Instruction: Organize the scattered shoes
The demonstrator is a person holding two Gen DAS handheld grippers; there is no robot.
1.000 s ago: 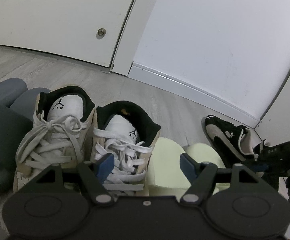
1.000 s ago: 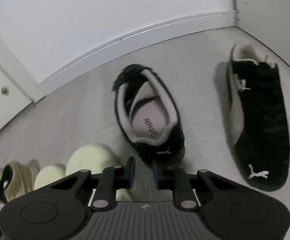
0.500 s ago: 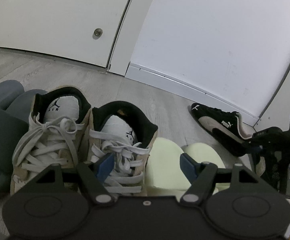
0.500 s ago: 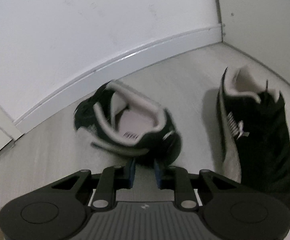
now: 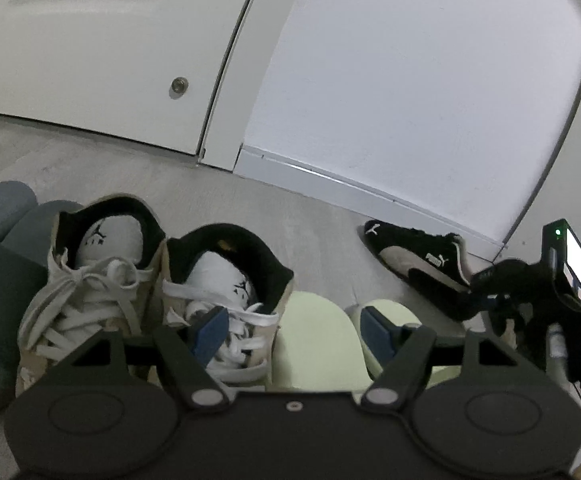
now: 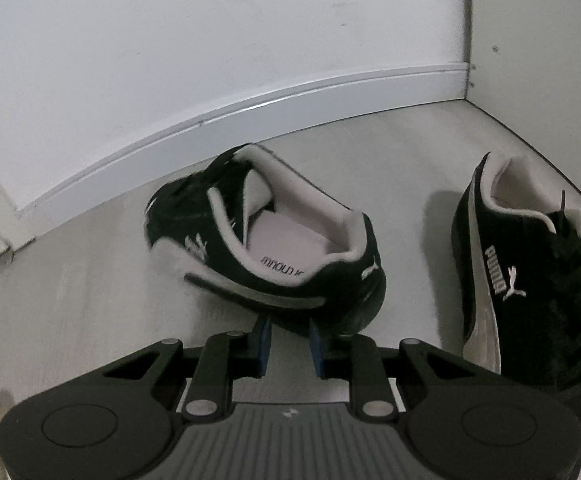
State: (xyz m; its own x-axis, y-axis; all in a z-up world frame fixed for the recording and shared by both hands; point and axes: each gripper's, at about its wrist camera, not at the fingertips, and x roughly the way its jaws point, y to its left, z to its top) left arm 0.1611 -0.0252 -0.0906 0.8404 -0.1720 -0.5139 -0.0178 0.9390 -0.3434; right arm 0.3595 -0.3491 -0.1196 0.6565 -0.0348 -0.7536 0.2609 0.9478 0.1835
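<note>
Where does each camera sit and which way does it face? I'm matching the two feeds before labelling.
Left wrist: on the left tool, low over the floor, facing the high-top sneakers, pale slippers and white door; its open fingers show, plus the right tool at the far right.
Right wrist: on the right tool, facing the wall corner; its fingers pinch the tilted black shoe at the heel.
Shared: the other black shoe and the baseboard.

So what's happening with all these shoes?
Someone is tidying them with two hand-held grippers. The right gripper pinches the heel of one black sneaker, tilted above the floor, next to its partner by the wall. The left gripper hangs open over the white lace-up sneakers and pale yellow slippers.
</note>
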